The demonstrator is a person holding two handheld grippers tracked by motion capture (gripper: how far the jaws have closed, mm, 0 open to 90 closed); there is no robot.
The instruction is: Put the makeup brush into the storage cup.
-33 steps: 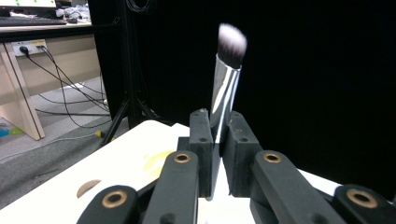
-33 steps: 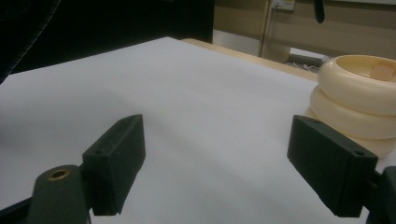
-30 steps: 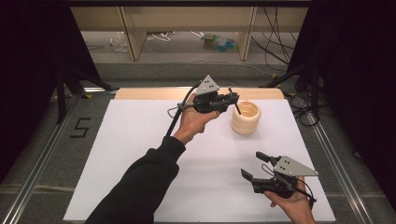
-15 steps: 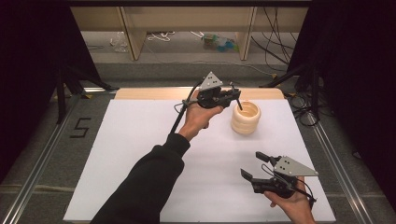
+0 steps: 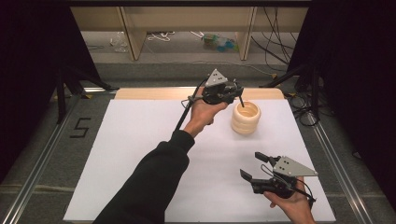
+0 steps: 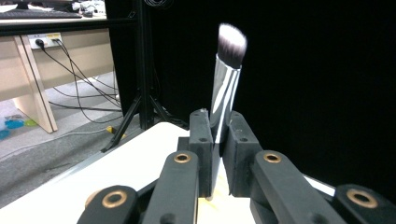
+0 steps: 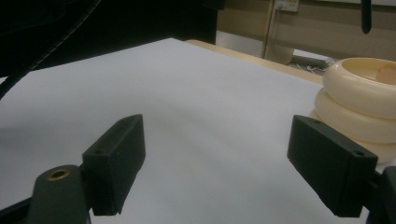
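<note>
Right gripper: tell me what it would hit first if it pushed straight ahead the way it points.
Probably nothing soon. The open right gripper points across the bare white table; the cream ringed holder lies right of that line, though depth is unclear.

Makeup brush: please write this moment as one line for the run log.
left gripper: shut on makeup brush, handle end above ribbed cream holder | right gripper: open, holds nothing, near table edge
</note>
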